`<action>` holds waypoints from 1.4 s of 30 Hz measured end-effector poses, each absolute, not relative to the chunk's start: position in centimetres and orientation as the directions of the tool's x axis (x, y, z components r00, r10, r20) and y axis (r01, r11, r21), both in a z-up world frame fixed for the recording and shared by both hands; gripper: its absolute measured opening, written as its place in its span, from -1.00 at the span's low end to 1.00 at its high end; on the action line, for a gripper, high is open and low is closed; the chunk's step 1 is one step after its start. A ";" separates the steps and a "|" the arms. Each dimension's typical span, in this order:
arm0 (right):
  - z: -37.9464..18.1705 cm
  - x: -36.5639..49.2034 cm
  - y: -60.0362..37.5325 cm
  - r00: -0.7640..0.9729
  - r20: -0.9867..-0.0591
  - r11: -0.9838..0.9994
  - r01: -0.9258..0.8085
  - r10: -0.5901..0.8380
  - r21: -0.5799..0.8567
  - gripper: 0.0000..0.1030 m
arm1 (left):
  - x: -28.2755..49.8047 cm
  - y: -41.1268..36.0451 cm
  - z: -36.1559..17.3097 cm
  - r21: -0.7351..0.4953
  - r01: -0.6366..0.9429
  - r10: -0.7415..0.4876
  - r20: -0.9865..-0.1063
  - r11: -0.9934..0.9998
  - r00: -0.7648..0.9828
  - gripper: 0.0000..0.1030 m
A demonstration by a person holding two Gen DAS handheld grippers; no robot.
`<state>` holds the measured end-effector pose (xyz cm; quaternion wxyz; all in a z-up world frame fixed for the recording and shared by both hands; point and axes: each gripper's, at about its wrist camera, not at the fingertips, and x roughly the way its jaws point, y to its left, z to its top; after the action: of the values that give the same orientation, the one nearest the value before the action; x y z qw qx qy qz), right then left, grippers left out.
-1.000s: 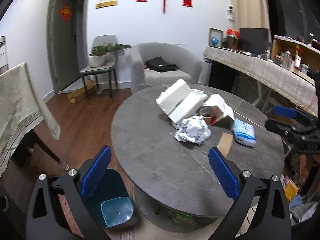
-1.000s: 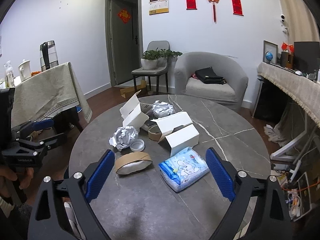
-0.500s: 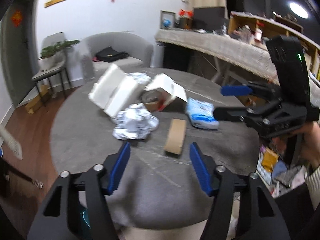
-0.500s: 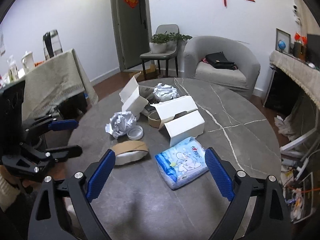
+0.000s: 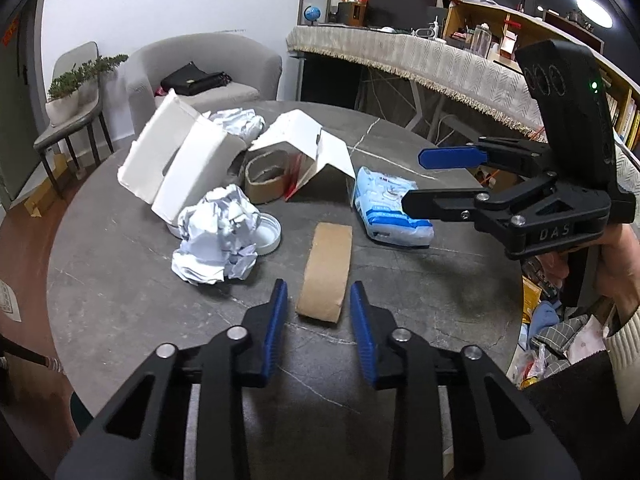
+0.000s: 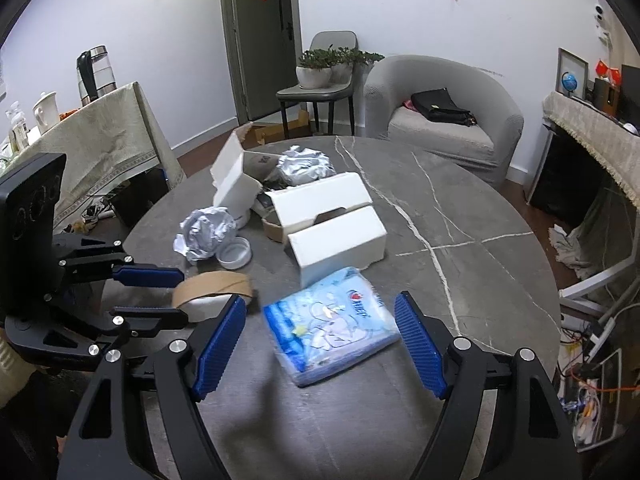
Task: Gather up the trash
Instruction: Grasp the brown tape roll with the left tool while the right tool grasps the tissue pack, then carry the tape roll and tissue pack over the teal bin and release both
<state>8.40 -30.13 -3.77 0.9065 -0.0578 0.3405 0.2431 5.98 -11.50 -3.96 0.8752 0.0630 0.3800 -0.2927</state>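
1. Brown cardboard tape roll (image 5: pixel 326 270) lies low in the left wrist frame's centre on the grey desk (image 5: pixel 120 300), just ahead of the left tongs (image 5: pixel 318 312), whose jaws are closing, far narrower than a second ago; its near end sits between the tips, pads apparently not yet pressing.
2. Right tongs (image 6: pixel 320 344) are closing too, still wide, straddling the blue tissue pack (image 6: pixel 332 326) untouched.
3. Judged: two pickups starting. The bin seen earlier is out of frame.
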 end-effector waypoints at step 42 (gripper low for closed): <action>0.6 8.9 -22.4 0.664 -0.606 0.872 -0.477 0.439 0.109 0.46 | 4.3 7.9 -1.3 -0.241 0.245 -0.343 -0.602 0.939 0.721 -0.56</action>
<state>8.88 -22.41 0.63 0.9116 -0.0295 0.3240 0.2513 4.34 7.93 -1.32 0.9248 -0.0725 0.3379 -0.1589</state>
